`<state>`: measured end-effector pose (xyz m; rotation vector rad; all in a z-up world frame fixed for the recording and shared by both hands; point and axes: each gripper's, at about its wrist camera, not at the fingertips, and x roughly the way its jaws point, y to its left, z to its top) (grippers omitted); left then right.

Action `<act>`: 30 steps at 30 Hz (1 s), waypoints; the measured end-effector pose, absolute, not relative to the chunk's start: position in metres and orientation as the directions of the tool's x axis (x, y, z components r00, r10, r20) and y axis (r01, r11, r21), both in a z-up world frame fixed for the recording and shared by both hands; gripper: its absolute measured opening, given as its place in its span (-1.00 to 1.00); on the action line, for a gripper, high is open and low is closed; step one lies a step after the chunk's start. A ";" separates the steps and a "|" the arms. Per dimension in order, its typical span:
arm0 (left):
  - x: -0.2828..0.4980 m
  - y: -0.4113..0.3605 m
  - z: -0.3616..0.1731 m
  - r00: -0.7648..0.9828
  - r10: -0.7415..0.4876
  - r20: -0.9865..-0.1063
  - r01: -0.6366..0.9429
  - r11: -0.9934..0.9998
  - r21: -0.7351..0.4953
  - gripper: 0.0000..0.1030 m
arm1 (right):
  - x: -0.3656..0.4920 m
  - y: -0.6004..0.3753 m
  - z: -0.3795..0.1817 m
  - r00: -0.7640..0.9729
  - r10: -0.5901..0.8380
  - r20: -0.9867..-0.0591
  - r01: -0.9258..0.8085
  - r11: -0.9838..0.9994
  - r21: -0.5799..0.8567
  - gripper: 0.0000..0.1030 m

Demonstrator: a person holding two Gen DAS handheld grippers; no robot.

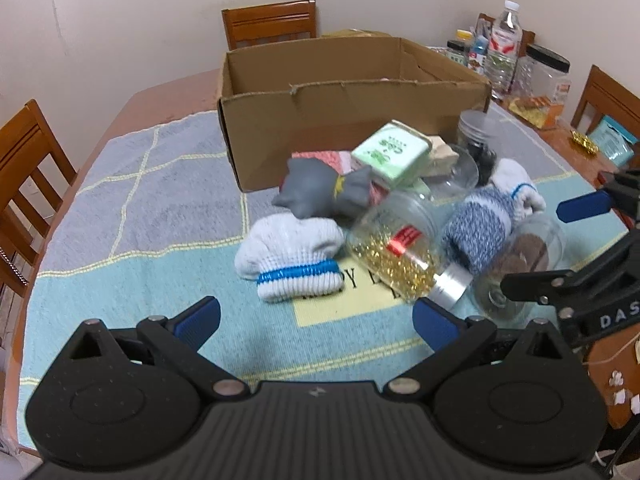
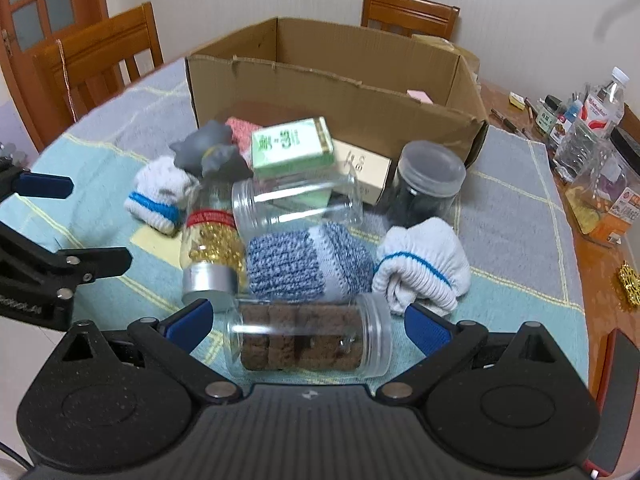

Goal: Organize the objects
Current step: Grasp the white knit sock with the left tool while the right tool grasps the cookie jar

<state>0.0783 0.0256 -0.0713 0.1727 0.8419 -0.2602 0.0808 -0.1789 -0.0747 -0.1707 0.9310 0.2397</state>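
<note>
Right gripper (image 2: 307,322) sits wide open at the bottom of the frame, with a clear jar (image 2: 308,340) of brown chunks lying sideways between its fingers. Just above that there's a blue sock (image 2: 304,260), a white glove (image 2: 424,268) to its right and a gold-filled jar (image 2: 212,248) to its left. Open cardboard box (image 2: 332,92) fills the upper middle.

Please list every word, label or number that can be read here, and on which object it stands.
"DAS": white letters on the black right gripper body, cut off at the frame edge.
"PY": dark letters on the pale yellow patch of the blue-green table mat, rest hidden.
Green box, gold-bead jar's red label, far bottles: blurred, unreadable.
</note>
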 end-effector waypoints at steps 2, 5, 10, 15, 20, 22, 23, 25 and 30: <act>0.079 0.028 -0.075 0.636 -0.163 -0.754 0.299 0.953 0.046 0.98 | 0.082 -0.178 -0.080 0.565 0.119 -0.816 -0.276 0.960 -0.051 1.00; 0.085 0.031 -0.084 0.631 -0.146 -0.762 0.295 0.953 0.062 0.98 | 0.083 -0.177 -0.087 0.558 0.087 -0.825 -0.266 0.961 -0.078 1.00; 0.099 0.038 -0.099 0.612 -0.140 -0.778 0.312 0.947 0.075 0.98 | 0.084 -0.181 -0.094 0.542 0.073 -0.837 -0.234 0.970 -0.067 1.00; 0.115 0.044 -0.115 0.579 -0.161 -0.799 0.319 0.947 0.040 0.98 | 0.084 -0.183 -0.098 0.529 0.064 -0.846 -0.222 0.973 -0.065 1.00; 0.122 0.042 -0.123 0.573 -0.208 -0.793 0.348 0.937 0.006 0.99 | 0.088 -0.184 -0.101 0.519 0.057 -0.853 -0.206 0.977 -0.060 1.00; 0.127 0.042 -0.124 0.582 -0.215 -0.784 0.349 0.937 0.002 0.99 | 0.090 -0.185 -0.104 0.509 0.055 -0.859 -0.199 0.979 -0.055 1.00; 0.128 0.042 -0.125 0.586 -0.218 -0.781 0.351 0.936 0.002 0.99 | 0.091 -0.185 -0.105 0.506 0.055 -0.861 -0.196 0.979 -0.052 1.00; 0.133 0.043 -0.126 0.591 -0.225 -0.775 0.357 0.934 0.002 0.99 | 0.093 -0.185 -0.107 0.498 0.053 -0.865 -0.187 0.981 -0.047 1.00; 0.147 0.045 -0.126 0.598 -0.242 -0.764 0.377 0.926 0.002 0.99 | 0.096 -0.186 -0.111 0.482 0.062 -0.874 -0.171 0.985 -0.025 1.00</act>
